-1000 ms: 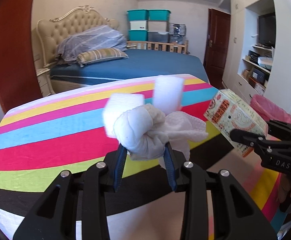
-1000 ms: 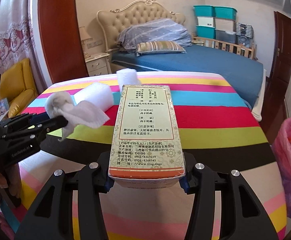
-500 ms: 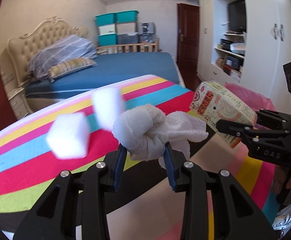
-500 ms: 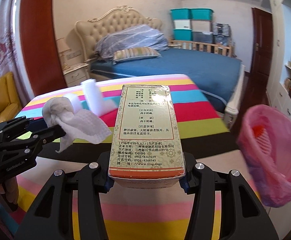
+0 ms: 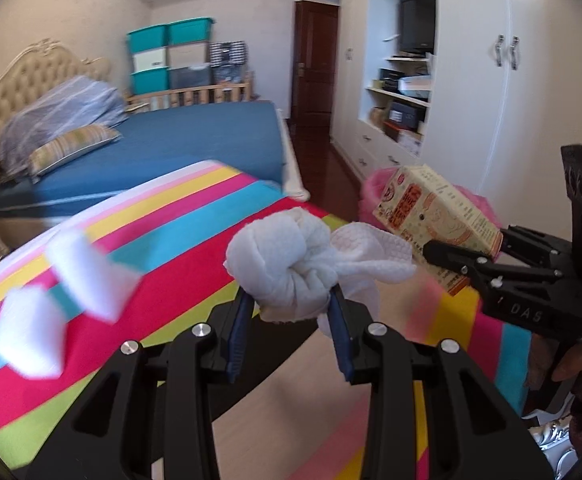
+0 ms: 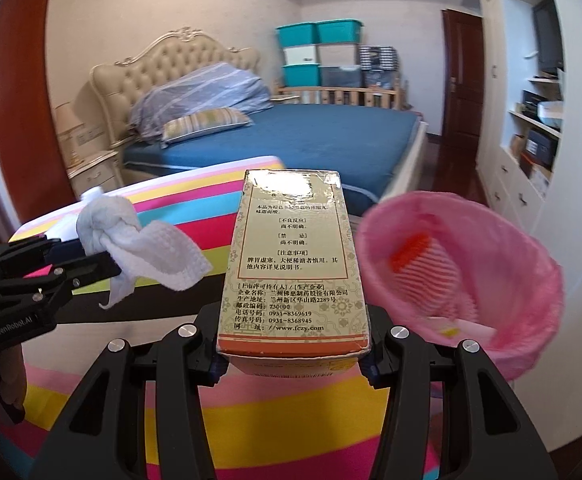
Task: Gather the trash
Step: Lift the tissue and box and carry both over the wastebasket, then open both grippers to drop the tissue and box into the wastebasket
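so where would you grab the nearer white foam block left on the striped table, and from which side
Take the nearer white foam block across its two flat opposite side faces, coming down from above over the striped table. It looks squarish and rests flat, apart from the second foam block, so the fingers should have room either side. Motion blur hides its exact edges. Both grippers are full now.

We are holding a crumpled white tissue wad clamped between our left gripper's blue pads, one loose flap hanging rightward; we are gripping a beige medicine box with printed Chinese text by its orange-banded end, lengthwise forward, in our right gripper; just right of the box a pink-lined trash bin is standing open, holding red-striped scraps.
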